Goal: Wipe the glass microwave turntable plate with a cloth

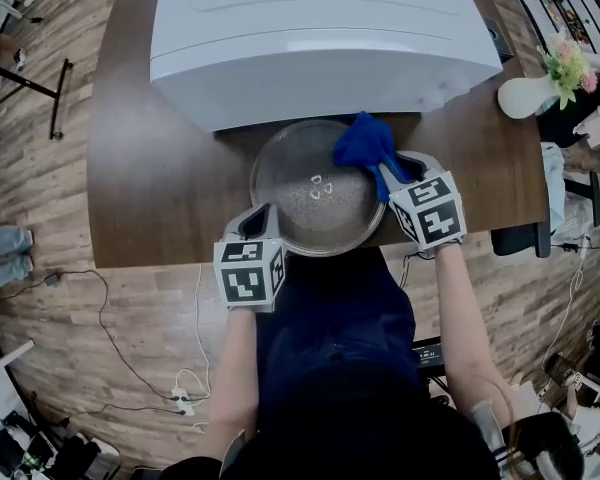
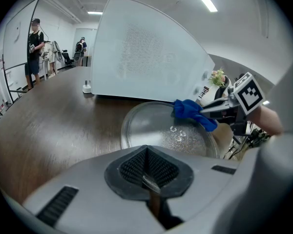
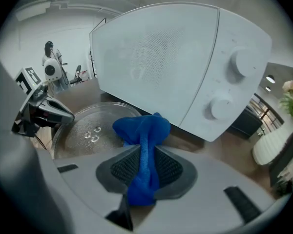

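Observation:
The round glass turntable plate (image 1: 305,203) (image 2: 161,128) (image 3: 93,123) lies flat on the brown table (image 1: 160,188), just in front of the microwave. My left gripper (image 1: 262,218) (image 2: 147,172) is at the plate's near-left rim, its jaws shut with a thin sliver of glass edge between the pads. My right gripper (image 1: 388,176) (image 3: 142,165) is shut on a blue cloth (image 1: 363,140) (image 3: 141,130) (image 2: 188,108). The cloth's bunched end rests on the plate's far-right part, close to the microwave.
A big white microwave (image 1: 320,28) (image 2: 146,52) (image 3: 166,57) stands right behind the plate. A white vase with flowers (image 1: 530,93) (image 3: 268,147) sits at the table's right end. Cables (image 1: 180,388) lie on the wood floor. People (image 2: 34,48) stand far off.

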`<state>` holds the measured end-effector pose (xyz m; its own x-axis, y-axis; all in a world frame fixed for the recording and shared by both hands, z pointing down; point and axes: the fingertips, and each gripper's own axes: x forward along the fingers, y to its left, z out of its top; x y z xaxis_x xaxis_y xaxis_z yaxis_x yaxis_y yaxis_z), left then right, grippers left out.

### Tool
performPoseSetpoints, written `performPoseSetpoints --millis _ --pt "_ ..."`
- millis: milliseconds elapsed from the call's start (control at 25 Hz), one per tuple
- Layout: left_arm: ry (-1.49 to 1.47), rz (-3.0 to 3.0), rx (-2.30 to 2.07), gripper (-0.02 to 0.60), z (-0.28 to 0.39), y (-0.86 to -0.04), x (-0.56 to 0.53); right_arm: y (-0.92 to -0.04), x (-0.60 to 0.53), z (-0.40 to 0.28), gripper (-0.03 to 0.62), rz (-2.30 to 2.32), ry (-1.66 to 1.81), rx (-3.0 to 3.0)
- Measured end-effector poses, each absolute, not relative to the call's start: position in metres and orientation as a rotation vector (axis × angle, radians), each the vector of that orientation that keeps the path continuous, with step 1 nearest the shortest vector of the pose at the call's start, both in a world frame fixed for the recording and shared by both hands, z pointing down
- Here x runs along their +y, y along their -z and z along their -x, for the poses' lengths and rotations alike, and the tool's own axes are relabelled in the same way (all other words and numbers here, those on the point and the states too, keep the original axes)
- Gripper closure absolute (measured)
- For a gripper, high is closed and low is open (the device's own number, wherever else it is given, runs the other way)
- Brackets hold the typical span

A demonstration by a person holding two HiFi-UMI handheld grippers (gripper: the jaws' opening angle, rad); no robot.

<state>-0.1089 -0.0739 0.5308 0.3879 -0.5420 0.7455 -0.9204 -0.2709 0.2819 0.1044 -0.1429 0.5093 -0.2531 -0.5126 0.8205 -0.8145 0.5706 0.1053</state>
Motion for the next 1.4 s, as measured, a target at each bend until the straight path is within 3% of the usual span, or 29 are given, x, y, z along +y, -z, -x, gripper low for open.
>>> performPoseSetpoints --millis 280,560,960,1400 --pt "-0.683 -1.941 -1.252 0.581 0.110 -0.531 -0.074 -0.473 -0.138 -0.093 0.522 -1.255 -0.321 -1.945" --pt "-0.674 -1.934 -1.242 0.581 0.109 -0.531 -0.074 -0.461 -0.100 0.008 0.522 -1.116 -0.721 -2.292" --pt "-0.598 -1.887 -1.147 0.581 0.109 -0.531 -0.075 -0.509 -0.047 0.080 0.523 -0.798 -0.835 -2.271" --pt "-0.628 -1.905 -1.174 0.581 0.110 -0.531 -0.074 -0.522 -0.054 0.076 0.523 -0.748 -0.767 -2.230"
